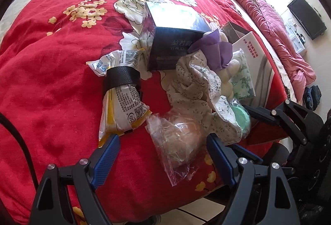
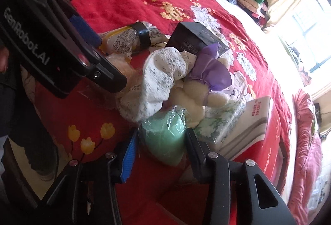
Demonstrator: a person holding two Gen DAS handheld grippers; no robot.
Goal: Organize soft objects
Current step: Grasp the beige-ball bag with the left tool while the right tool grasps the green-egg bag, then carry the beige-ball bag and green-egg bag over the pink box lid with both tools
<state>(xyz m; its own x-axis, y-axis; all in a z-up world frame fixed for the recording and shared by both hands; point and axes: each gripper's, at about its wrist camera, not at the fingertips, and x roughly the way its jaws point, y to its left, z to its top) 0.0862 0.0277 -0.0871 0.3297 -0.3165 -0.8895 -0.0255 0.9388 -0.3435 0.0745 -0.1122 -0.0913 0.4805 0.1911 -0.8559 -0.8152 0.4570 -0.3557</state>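
1. My right gripper (image 2: 161, 143) has its jaws on either side of the green sponge in a clear bag (image 2: 165, 138), low in the middle of the right wrist frame. The pads look to touch the film on both sides, but I cannot tell whether I am really pinching it or only bracketing it.
2. My left gripper (image 1: 163, 154) stands open at the bottom of the left wrist frame, with the peach sponge in a clear bag (image 1: 180, 142) lying between my blue pads and touching neither.
3. I judge both sponges light and squashy. The loose film should slide over the foam, so I would grip across the sponge body, not the flapping bag corner.
4. The speckled cloth (image 2: 159, 80) drapes over the heap at frame centre, limp, and its lower edge hangs just over the green sponge. It may drag along when that lifts.
5. The plush toy with a purple bow (image 2: 198, 96) lies right of centre, soft; its body is the best hold.
6. The dark box (image 1: 171, 46), upper centre of the left view, is stiff and stays on the red quilt (image 1: 51, 80).
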